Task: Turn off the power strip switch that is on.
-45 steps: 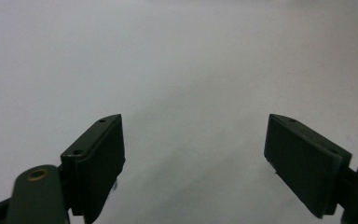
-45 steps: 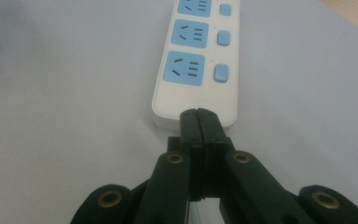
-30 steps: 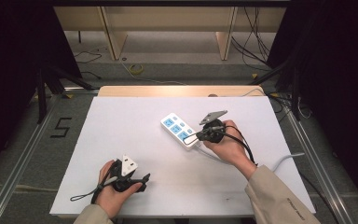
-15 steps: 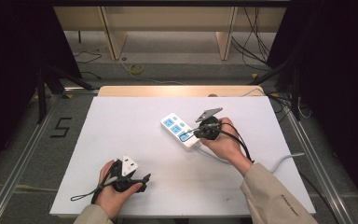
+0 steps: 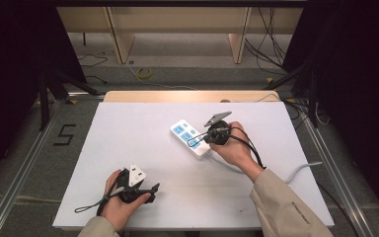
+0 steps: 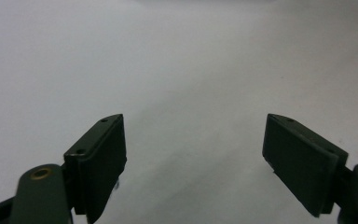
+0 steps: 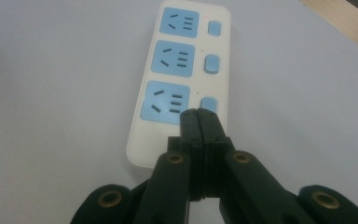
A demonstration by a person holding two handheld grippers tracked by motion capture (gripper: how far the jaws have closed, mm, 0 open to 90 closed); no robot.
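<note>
Big white bench (image 5: 143, 143) under me, and the power strip (image 5: 190, 139) lies flat near its middle, slightly toward the far edge. My right hand-held gripper (image 7: 199, 120) is clamped fully together with nothing between the jaws, tips poised over the strip's nearest blue switch (image 7: 208, 104), right beside the nearest socket. Risk here: the shut tips could slide off that small button and shove the light strip sideways, since nothing pins it down. Its white cord (image 5: 296, 170) trails off from the strip's near end, past my right wrist, and could drag. My left hand-held gripper (image 6: 193, 154) sits well short of the strip, jaws spread wide, empty. Nothing stands between tips and switch.
</note>
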